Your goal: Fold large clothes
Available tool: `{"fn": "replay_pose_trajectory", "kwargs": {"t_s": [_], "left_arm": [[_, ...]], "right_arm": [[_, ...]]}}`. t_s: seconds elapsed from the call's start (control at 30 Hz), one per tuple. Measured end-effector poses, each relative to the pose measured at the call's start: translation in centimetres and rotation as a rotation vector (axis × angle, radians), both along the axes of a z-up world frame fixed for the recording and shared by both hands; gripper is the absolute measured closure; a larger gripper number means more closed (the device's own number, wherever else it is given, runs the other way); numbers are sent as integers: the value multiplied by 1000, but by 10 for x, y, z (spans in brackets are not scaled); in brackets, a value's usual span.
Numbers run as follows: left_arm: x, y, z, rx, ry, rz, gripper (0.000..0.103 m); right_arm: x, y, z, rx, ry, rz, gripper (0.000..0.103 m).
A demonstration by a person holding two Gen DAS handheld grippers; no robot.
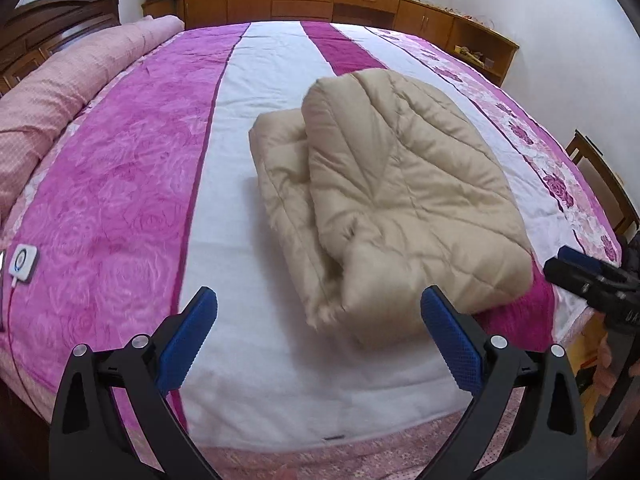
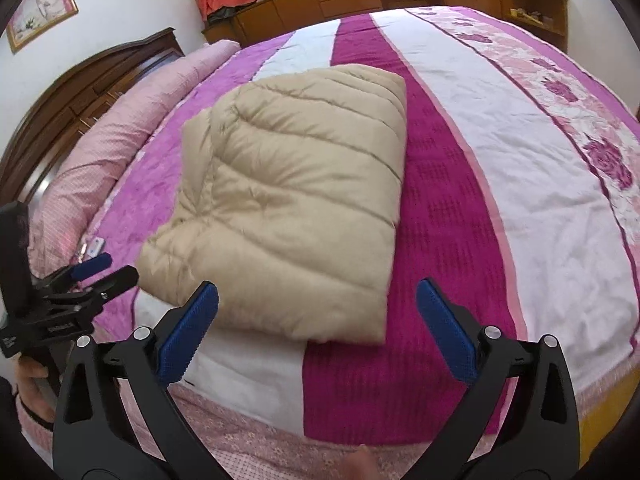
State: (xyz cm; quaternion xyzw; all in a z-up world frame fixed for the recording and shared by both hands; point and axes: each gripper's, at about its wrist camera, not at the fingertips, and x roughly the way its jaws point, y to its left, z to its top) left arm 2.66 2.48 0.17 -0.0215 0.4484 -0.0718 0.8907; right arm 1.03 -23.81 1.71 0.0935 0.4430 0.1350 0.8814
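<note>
Left wrist view: left claw wide apart, nothing between the pads. Folded beige coat lies on the bed, just ahead and slightly right of it, long axis running away from the claw. Right claw likewise spread and empty, coat ahead and slightly left. Both about equally near; fold looks close to finished.

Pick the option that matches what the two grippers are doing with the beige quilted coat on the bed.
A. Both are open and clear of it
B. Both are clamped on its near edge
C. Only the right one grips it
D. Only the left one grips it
A: the left gripper and right gripper both stand wide open with nothing between their pads, while the folded beige quilted coat lies free on the bed.
</note>
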Motion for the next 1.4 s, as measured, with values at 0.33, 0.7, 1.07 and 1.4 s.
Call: {"fn": "replay_pose_trajectory", "kwargs": {"t_s": [0.33, 0.7, 1.07, 1.4], "left_arm": [[-19, -17, -28, -35, 75, 4, 6], [-20, -31, -45, 42, 97, 38, 6], [-20, -46, -55, 122, 102, 35, 6], [-19, -49, -52, 141, 99, 48, 6]], "right_arm": [[-27, 10, -30, -83, 19, -40, 5], [-31, 13, -46, -131, 30, -68, 5], [-27, 7, -55, -109, 60, -96, 5], [-28, 5, -54, -105, 60, -98, 5]]}}
